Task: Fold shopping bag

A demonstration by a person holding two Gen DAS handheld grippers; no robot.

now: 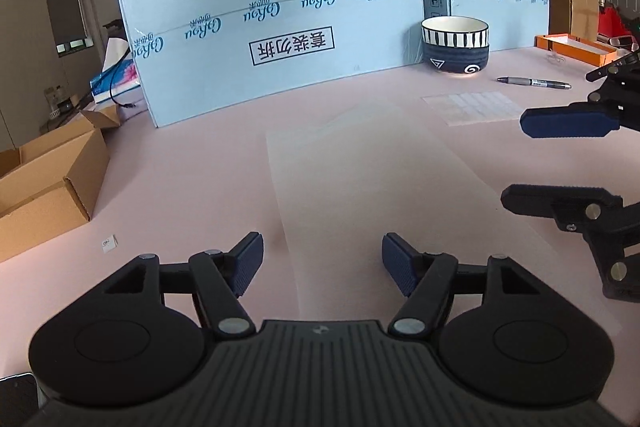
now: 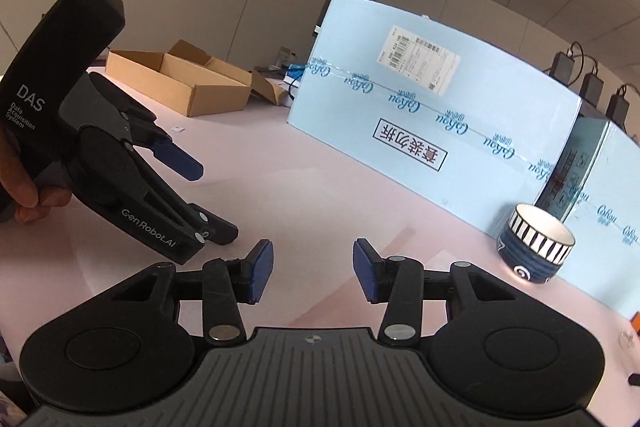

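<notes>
A clear, thin shopping bag [image 1: 372, 171] lies flat on the pink table [image 1: 200, 163], reaching from my left gripper toward the back. My left gripper [image 1: 322, 263] hovers over the bag's near end, jaws wide open, nothing between the pads. My right gripper [image 1: 514, 159] comes in from the right over the bag's right edge, also open and empty. In the right wrist view the right gripper [image 2: 313, 271] stands open above the faint bag [image 2: 404, 239]. The left gripper [image 2: 214, 203] is at the left, held by a hand [image 2: 24, 195].
Large light-blue cartons [image 1: 280, 39] wall off the back of the table. A striped blue bowl [image 1: 456, 47], a pen [image 1: 534, 82], a white sticker sheet [image 1: 476, 107] and an orange box [image 1: 576, 47] lie at the back right. An open cardboard box [image 1: 48, 179] sits at the left edge.
</notes>
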